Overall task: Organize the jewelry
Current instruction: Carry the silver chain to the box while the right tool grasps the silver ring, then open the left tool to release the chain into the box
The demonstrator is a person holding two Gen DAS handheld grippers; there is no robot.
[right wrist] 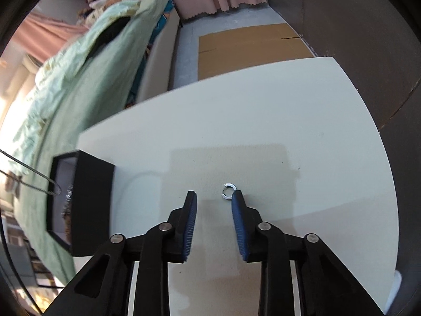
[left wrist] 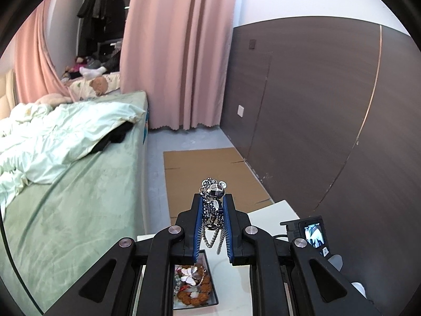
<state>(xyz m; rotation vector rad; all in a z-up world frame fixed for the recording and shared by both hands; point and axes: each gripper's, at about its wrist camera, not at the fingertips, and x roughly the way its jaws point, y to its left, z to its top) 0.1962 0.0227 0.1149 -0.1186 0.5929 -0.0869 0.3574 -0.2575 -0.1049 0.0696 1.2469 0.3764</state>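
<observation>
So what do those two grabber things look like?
Both look the same. The left gripper and the right gripper each have two black plastic fingers with blue ribbed pads on the inner sides. Behind them, black arms with cut-out holes spread out like a fan, joined by round silver pins. No cables, labels or sleeves show.

a bed [left wrist: 79,173] with a rumpled pale green quilt [left wrist: 65,131], pink curtains [left wrist: 181,52], flat cardboard [left wrist: 210,173] on the floor, dark wall panels [left wrist: 315,105].

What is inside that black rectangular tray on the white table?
The black rectangular tray holds brown beaded jewelry and a white flower-shaped piece; the left tool hides the rest.
</observation>
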